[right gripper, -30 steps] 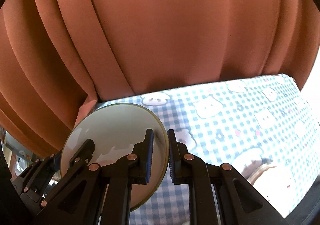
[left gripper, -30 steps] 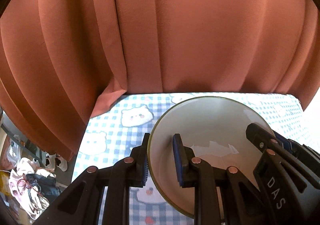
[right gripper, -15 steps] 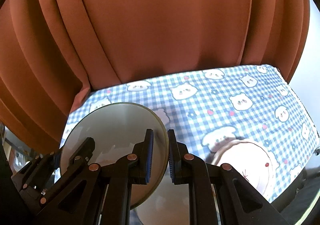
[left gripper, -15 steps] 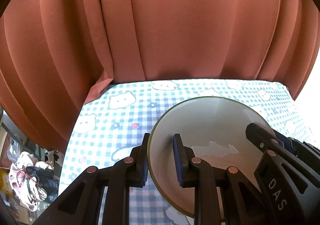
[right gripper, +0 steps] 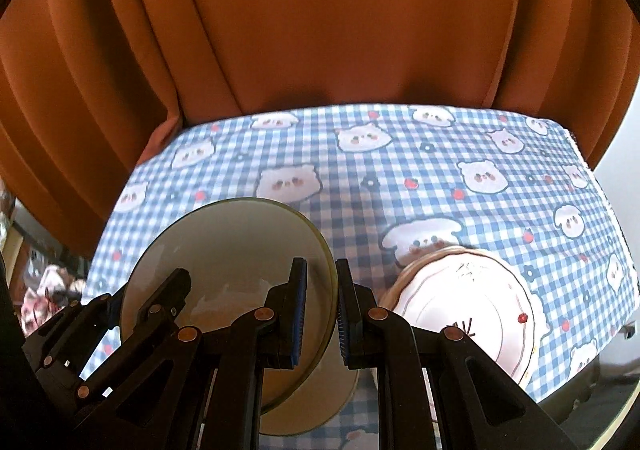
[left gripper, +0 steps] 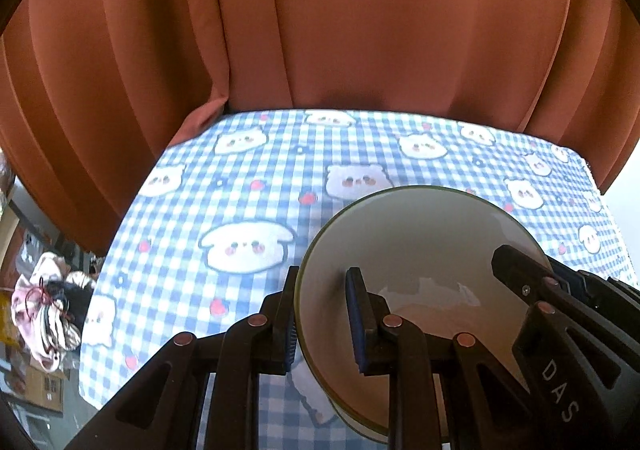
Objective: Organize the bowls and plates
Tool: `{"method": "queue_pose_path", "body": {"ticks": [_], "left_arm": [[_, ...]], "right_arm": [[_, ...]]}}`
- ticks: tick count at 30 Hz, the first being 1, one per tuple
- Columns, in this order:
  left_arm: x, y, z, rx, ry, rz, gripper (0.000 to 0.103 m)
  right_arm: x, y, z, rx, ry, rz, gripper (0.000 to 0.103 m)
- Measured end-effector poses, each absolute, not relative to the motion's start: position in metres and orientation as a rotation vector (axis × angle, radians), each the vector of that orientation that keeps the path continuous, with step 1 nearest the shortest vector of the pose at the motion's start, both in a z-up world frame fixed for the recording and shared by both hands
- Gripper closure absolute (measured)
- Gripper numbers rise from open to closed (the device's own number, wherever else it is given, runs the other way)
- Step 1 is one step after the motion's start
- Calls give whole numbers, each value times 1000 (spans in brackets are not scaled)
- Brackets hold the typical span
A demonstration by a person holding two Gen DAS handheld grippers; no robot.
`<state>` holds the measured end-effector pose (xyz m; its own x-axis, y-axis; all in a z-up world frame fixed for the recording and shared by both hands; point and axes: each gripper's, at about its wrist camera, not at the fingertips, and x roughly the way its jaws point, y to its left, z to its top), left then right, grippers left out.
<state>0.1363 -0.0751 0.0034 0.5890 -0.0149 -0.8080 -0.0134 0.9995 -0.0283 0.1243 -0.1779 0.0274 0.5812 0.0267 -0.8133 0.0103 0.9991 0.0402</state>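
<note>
Now, the scene is looking like this:

Left claw: the left gripper [left gripper: 322, 320] is pinching the left edge of the bowl [left gripper: 420, 250]. One blue pad is sitting outside the rim and one is sitting inside it, so the fingers are nearly pressed together with only the thin wall between them.

Right claw: the right gripper [right gripper: 322, 316] is pinching the right edge of the same bowl [right gripper: 224, 262], again with one pad inside and one pad outside.

Bowl held: it is cream inside with a thin green rim. Both claws are holding it up above the tablecloth [left gripper: 240, 210], and it is tilting a little toward the cameras.

Bowl below: in the right view another cream dish [right gripper: 320, 406] is peeking out under the held bowl. Only its edge is showing, so it is hard to tell what kind it is.

Plate: a white plate [right gripper: 468, 310] with a wavy rim and small drawings is lying on the cloth, just beside the right claw.

Count: two claws, one bowl in the air, one dish partly showing under it, one plate.

Cloth: it is blue and white checks with little bear faces and red berries.

Curtain: an orange curtain [left gripper: 360, 30] is hanging behind the table.
</note>
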Motion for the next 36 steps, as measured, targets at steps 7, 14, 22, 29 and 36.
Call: {"method": "queue_pose_path", "body": {"ticks": [7,14,22,29,36], "left_arm": [[132,-79,-19,-36,988,34,84],[129,-84,-31,-21,1010,53,84],[124,-90,-44,-26,1054,58,83],[117,-97,-49,10,1045,71,82],[116,-96,-48,-4,1038,91,82]], "right_arm": [[124,-182,3,24,1009,56,86],[124,-184,-12,9,1038,74,86],[120,-190,-24,-1,1073,83,86],[113,-193,-33,-23,1085,87,86],[109,-195,-33,-16,1080,106,86]]}}
